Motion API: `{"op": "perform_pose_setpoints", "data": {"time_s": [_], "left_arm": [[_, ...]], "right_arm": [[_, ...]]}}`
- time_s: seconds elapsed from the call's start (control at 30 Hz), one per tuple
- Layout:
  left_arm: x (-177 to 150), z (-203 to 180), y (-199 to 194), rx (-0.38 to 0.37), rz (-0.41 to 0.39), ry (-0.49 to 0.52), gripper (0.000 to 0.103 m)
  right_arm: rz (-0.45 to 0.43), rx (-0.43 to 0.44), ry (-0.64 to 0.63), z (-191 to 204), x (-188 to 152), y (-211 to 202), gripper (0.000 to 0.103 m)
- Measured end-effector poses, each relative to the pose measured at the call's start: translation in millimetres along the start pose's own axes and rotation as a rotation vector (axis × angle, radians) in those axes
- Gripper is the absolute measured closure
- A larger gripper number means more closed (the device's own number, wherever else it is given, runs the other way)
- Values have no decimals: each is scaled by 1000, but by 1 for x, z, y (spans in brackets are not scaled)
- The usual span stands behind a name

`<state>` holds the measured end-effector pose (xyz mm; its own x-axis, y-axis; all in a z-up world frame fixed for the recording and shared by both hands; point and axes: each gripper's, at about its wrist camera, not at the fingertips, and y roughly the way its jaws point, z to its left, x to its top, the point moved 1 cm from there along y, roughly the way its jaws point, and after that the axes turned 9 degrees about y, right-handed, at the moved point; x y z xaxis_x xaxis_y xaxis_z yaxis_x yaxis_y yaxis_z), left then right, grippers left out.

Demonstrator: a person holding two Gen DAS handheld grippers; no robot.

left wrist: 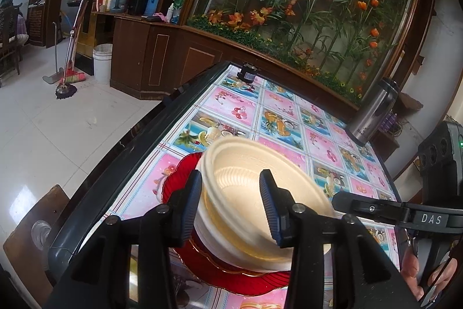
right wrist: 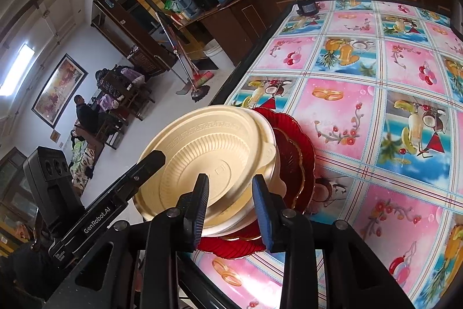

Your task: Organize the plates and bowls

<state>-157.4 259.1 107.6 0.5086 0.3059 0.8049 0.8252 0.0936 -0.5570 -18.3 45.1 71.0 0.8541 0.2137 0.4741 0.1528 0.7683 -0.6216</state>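
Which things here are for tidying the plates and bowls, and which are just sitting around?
For the job:
cream bowls, stacked
red plates under them
left gripper
right gripper

Just lying about:
steel flask
small dark jar
broom
white bucket

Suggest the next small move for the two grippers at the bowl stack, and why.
Probably draw both grippers straight back off the rim. The top bowl already sits nested in the stack on the red plates. The left gripper and the right gripper each straddle its rim with jaws open, the pads not pressing it.
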Motion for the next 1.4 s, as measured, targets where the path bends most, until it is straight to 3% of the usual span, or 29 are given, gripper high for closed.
{"op": "perform_pose_setpoints", "data": {"time_s": [0.17,0.3,0.53,0.8,0.93,1.07,1.2,1.33,1.4], "left_arm": [[2,0,-6,8,-11,-3,61],[4,-1,-10,13,-25,-4,52],[7,-10,-16,21,-43,12,46],[8,-18,-18,24,-44,28,43],[7,-20,-19,32,-48,35,34],[4,-26,-22,68,-61,64,24],[-3,-30,-26,161,-96,97,6],[-13,-31,-28,224,-128,123,3],[-17,-30,-29,237,-137,126,2]], "right_arm": [[-5,6,1,-1,-1,-5,69],[-19,14,8,-4,-1,-11,69],[-38,22,30,-15,0,-22,68],[-47,29,39,-23,-4,-29,58],[-46,25,39,-28,-7,-29,55],[-43,23,28,-31,-15,-30,51],[-53,4,9,-36,-27,-31,50],[-79,-27,-22,-39,-38,-33,49],[-107,-60,-58,-37,-45,-34,44]]}}
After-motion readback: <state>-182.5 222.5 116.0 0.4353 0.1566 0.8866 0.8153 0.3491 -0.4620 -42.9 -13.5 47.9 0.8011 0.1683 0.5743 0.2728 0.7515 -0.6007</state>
